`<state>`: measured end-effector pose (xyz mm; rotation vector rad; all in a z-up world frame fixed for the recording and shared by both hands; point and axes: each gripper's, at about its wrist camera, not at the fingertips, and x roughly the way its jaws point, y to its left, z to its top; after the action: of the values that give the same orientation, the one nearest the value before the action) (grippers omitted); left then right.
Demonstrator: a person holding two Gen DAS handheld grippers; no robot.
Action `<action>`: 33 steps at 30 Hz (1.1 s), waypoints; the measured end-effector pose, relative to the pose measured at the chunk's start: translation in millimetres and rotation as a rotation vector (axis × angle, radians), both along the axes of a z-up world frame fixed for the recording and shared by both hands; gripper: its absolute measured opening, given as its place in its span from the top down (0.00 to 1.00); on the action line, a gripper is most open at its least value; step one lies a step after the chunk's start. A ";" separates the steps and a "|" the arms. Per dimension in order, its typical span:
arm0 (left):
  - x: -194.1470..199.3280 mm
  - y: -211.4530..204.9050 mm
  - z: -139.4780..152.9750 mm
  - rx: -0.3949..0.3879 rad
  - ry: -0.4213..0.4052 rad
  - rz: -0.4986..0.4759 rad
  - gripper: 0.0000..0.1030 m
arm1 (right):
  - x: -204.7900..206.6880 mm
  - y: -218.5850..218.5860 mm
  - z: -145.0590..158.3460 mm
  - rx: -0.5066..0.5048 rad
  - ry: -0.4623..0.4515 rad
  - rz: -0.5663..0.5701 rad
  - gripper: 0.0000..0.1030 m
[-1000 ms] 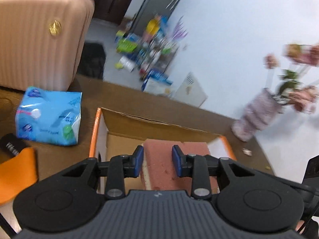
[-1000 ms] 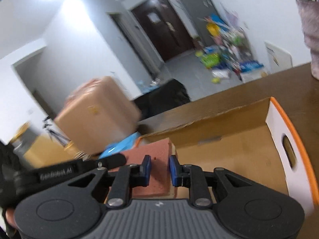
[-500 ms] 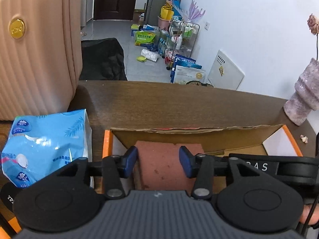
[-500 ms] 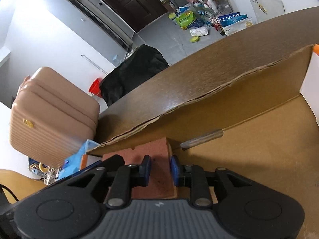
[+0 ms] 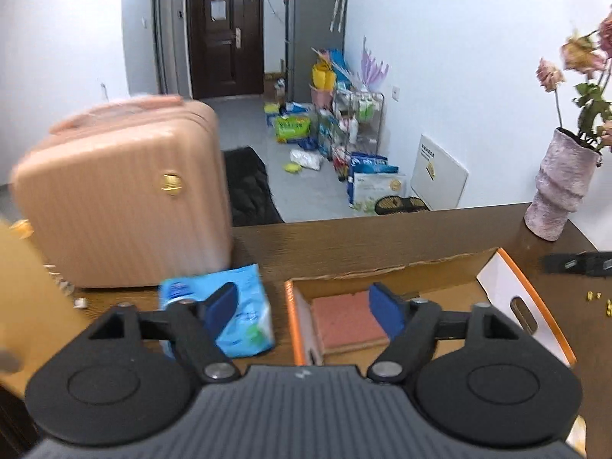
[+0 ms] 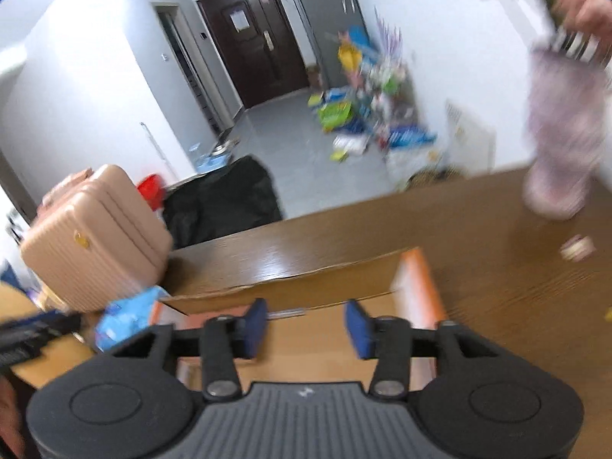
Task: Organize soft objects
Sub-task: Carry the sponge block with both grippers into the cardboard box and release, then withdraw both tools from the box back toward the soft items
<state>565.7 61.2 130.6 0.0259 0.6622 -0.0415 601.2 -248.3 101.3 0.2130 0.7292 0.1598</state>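
Observation:
A reddish-pink sponge block (image 5: 346, 319) lies flat in the left end of an open cardboard box (image 5: 508, 281) with orange-edged ends. My left gripper (image 5: 306, 308) hovers above the box's left wall, jaws opening wide, nothing pressed between them. A blue tissue pack (image 5: 244, 317) lies on the table left of the box, behind the left finger. In the right wrist view my right gripper (image 6: 306, 327) hangs over the box (image 6: 415, 287), jaws opening and empty; a sliver of the sponge (image 6: 214, 313) shows behind its left finger, and the tissue pack (image 6: 126, 315) sits further left.
A pink suitcase (image 5: 122, 199) stands at the table's left end. A pale ribbed vase (image 5: 560, 191) with flowers stands at the far right corner. Small yellow bits (image 5: 596, 298) lie right of the box. Beyond the brown table (image 5: 363, 244) the floor holds a black bag and clutter.
Both grippers let go of the sponge, which now lies in the box. Both have opened wide and lifted up and back from it.

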 end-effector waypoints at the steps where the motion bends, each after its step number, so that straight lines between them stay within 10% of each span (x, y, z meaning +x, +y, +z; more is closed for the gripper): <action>1: -12.1 0.7 4.1 0.004 -0.008 0.004 0.16 | -15.4 -6.0 7.3 -0.044 -0.026 -0.028 0.25; 16: -190.3 -23.0 15.8 0.022 -0.191 -0.002 0.03 | -194.4 -14.9 37.4 -0.122 -0.205 -0.009 0.18; 33: -452.1 -26.8 -76.2 0.027 -0.422 0.006 0.00 | -455.9 28.1 -67.3 -0.190 -0.416 0.126 0.18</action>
<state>113.6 34.4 54.4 0.0565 0.2412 -0.0202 145.3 -220.3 34.0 -0.0490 0.3400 0.2448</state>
